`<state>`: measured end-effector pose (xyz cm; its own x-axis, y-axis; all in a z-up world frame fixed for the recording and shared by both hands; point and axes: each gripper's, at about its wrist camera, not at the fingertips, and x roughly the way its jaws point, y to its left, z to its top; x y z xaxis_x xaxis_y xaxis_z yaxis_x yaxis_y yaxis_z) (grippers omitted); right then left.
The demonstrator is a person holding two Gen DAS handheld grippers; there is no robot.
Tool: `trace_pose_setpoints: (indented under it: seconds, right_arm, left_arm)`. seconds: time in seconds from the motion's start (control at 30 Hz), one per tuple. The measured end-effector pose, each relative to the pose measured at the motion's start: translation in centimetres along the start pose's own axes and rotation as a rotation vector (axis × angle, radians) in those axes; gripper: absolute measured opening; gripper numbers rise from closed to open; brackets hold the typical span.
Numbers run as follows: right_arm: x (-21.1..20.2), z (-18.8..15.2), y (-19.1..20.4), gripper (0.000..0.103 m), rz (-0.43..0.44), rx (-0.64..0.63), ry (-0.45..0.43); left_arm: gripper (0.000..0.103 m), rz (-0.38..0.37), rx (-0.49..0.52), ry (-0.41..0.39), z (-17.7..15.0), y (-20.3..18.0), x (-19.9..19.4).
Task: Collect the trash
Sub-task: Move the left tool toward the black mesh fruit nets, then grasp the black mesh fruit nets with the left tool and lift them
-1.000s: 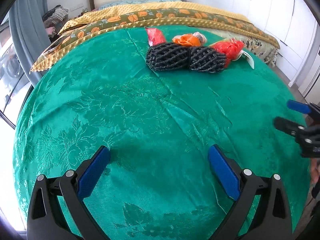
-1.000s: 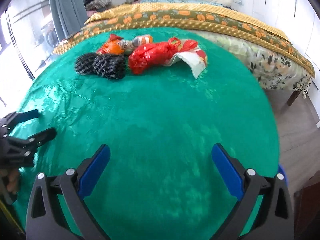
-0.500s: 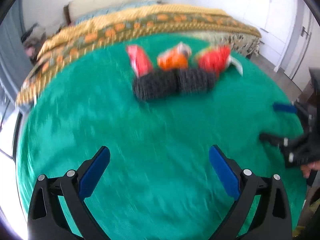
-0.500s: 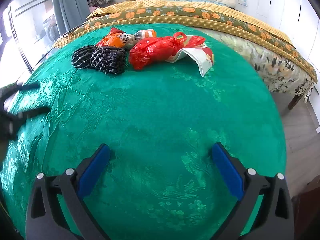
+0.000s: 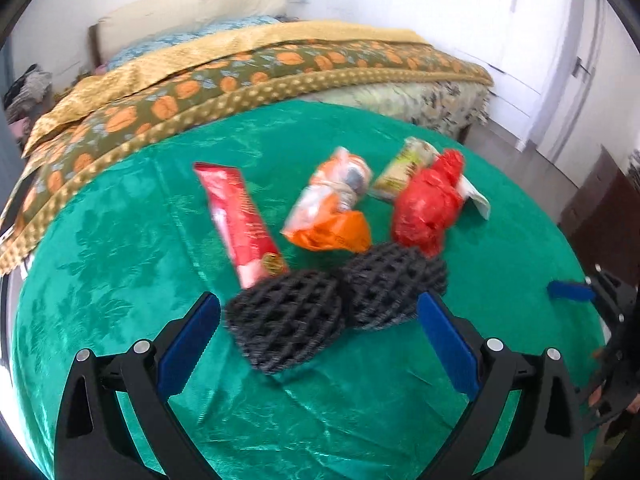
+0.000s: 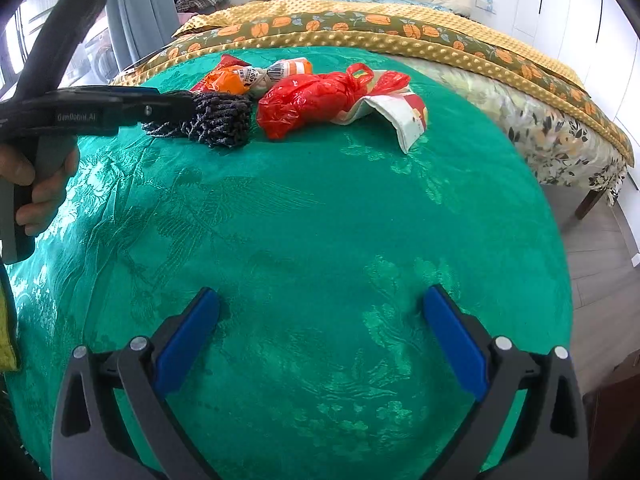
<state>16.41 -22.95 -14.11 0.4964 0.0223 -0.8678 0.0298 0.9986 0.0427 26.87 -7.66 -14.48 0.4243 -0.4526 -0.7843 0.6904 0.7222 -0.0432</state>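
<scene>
A heap of trash lies on the green cloth (image 5: 100,248): two black foam nets (image 5: 286,322) (image 5: 394,284), a long red wrapper (image 5: 240,220), an orange packet (image 5: 332,208), a crumpled red plastic bag (image 5: 428,208) and a yellowish wrapper (image 5: 404,168). My left gripper (image 5: 318,340) is open, and the nearer net sits between its blue pads, untouched. In the right wrist view the same nets (image 6: 220,118), red bag (image 6: 316,100) and a white-red wrapper (image 6: 404,120) lie far ahead. My right gripper (image 6: 320,332) is open over bare cloth.
The green cloth (image 6: 320,208) covers a round table. Behind it stands a bed with a yellow and orange-patterned blanket (image 6: 400,28). White cupboards (image 5: 520,40) fill the right wall, and wooden floor (image 6: 596,240) shows to the right. A hand (image 6: 36,184) holds the left gripper's handle.
My left gripper has moved forward across the table to the trash heap, and the nearer black net now lies between its fingers. The right gripper has edged forward slightly.
</scene>
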Motion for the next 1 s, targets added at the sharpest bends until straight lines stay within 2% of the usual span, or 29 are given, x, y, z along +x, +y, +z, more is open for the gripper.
trace_pose_setpoints:
  seconds: [0.07,0.17,0.23,0.27,0.37,0.47,0.57,0.67,0.73,0.8,0.87,1.0]
  right_arm:
    - [0.0,0.0,0.0,0.098,0.000,0.000,0.000]
    - [0.0,0.0,0.0,0.098,0.000,0.000,0.000]
    - [0.0,0.0,0.0,0.098,0.000,0.000,0.000]
    - [0.0,0.0,0.0,0.098,0.000,0.000,0.000]
    - [0.0,0.0,0.0,0.098,-0.002,-0.001,0.000]
    - [0.1,0.0,0.0,0.098,-0.001,0.000,-0.001]
    - [0.1,0.0,0.0,0.098,-0.001,0.001,-0.001]
    - [0.1,0.0,0.0,0.098,-0.001,0.000,-0.001]
    - [0.1,0.0,0.0,0.098,-0.001,0.000,-0.001]
    - [0.1,0.1,0.0,0.098,-0.001,0.001,-0.001]
    - [0.1,0.0,0.0,0.098,-0.001,0.001,-0.001]
    - [0.0,0.0,0.0,0.098,-0.001,0.001,-0.001]
  left_arm:
    - [0.098,-0.051,0.023,0.016,-0.4,-0.4,-0.2]
    - [0.098,-0.203,0.070,0.057,-1.6,-1.2,-1.8]
    - [0.098,-0.271,0.127,0.066,-2.3,-1.7,-3.6]
    - [0.098,-0.275,0.142,0.062,-2.4,-1.8,-4.1]
    - [0.098,-0.203,0.165,0.016,-1.9,-1.6,-6.0]
    - [0.098,-0.123,0.192,-0.020,-0.8,-2.0,-5.9]
    - [0.098,-0.123,0.237,-0.002,0.4,-2.8,-3.8]
    - [0.098,-0.148,0.307,0.045,0.9,-4.4,-1.3]
    - [0.098,-0.132,0.349,0.085,0.7,-5.1,0.4]
    - [0.091,-0.106,0.380,0.106,0.5,-5.6,1.3]
    - [0.072,-0.089,0.375,0.122,0.4,-5.4,1.6]
    - [0.048,-0.081,0.309,0.129,0.5,-4.1,0.5]
